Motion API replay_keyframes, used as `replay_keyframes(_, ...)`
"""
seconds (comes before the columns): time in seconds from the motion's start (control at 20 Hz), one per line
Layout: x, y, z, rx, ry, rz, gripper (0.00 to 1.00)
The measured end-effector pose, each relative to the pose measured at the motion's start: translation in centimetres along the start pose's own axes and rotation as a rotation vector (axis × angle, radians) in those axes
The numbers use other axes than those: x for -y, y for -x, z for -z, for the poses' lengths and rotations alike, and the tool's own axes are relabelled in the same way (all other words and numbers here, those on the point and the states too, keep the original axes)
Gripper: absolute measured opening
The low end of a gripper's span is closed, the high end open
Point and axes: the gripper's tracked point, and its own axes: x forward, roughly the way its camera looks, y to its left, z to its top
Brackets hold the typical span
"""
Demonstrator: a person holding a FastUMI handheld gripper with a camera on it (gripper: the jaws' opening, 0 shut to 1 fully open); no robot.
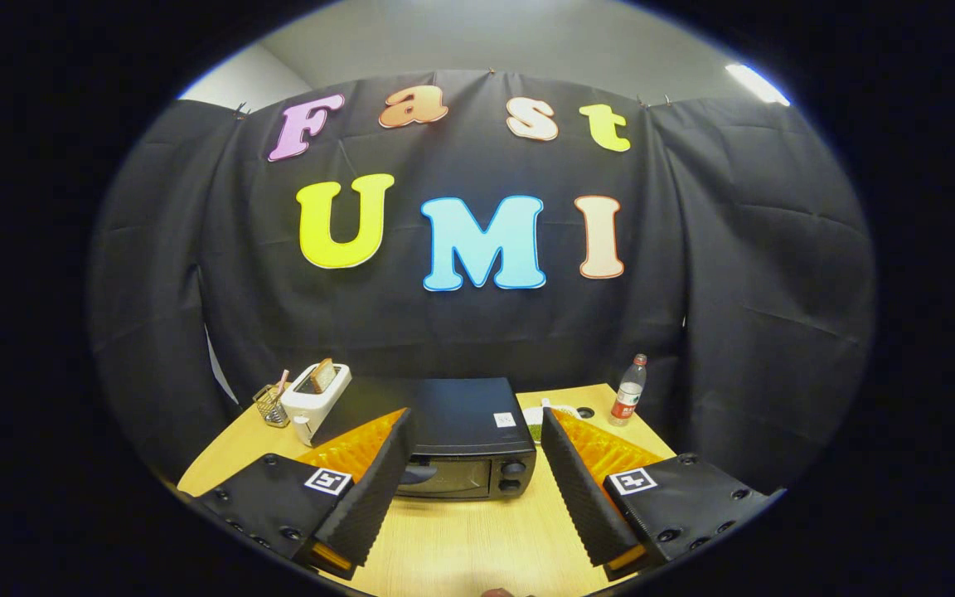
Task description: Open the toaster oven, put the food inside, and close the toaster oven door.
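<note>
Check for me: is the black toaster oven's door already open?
No, the black toaster oven has its glass door upright and flush against its front, beyond the gripper, whose jaws stand wide apart holding nothing.

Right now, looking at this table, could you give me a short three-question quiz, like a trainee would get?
1. True or false: the toaster oven door is shut.
2. What stands left of the toaster oven, beside the wire basket? A) a kettle B) a white pop-up toaster C) a bowl
3. Fill in: the tool is ___, its fingers spread on either side of the toaster oven's front and touching nothing.

Key: 1 true; 2 B; 3 open. Bonus detail: a plastic bottle stands at the table's far right corner.
</note>
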Motion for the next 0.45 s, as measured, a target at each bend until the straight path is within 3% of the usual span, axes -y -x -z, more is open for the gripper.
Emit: replay_keyframes(0.45,-0.1,1.2,-1.1,0.019,-0.016,-0.014,0.97)
